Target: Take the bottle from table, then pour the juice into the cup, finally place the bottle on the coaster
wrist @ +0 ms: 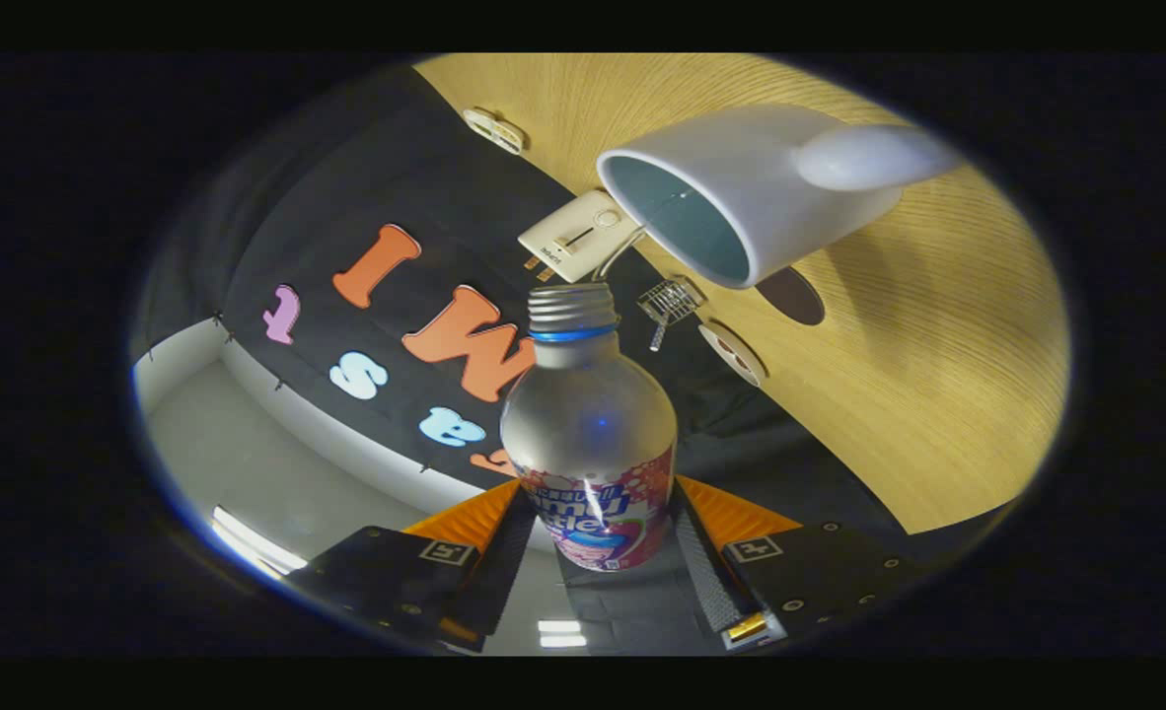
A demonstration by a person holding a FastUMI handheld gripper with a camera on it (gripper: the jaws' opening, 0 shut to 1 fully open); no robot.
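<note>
My gripper (593,523) is shut on a silver bottle (588,424) with a pink printed label; both fingers press its lower body. The bottle's cap is off, its threaded neck has a blue ring, and it points toward a white cup (741,192) just beyond it. The whole view is rolled hard over, so the wooden table (938,345) runs up one side and the cup appears on its side, its grey-blue inside facing the bottle's mouth. The mouth sits a short way from the cup's rim, apart from it. A dark round coaster (792,296) lies on the table beside the cup.
A cream flat card-like device (578,237) lies on the table by the cup's rim. A small wire basket (672,301) and a round white disc (733,353) sit near the table's edge. Another pale small object (494,128) lies farther along the edge.
</note>
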